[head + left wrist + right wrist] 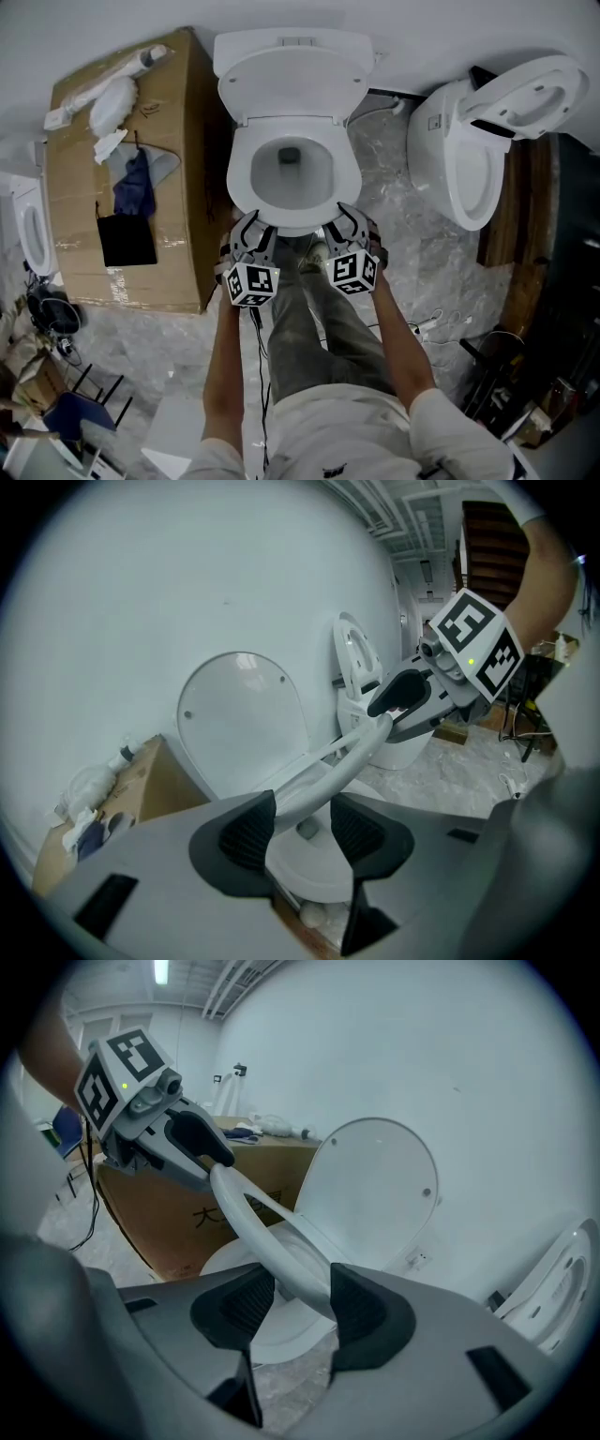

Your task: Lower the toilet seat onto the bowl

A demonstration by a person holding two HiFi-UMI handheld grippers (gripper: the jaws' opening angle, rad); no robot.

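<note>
The seat (246, 183) is low over the bowl (309, 178), its front rim between the jaws of both grippers; the lid (292, 84) stands upright. The left gripper (251, 223) and the right gripper (345, 214) each have their fingers slightly apart, loose around the rim, not clamped

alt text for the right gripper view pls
The white toilet seat runs between the open jaws of the right claw, a gap showing at one pad, its front lifted off the bowl. The left claw straddles the seat's far side; the lid stands upright against the wall beside a cardboard box.
</note>
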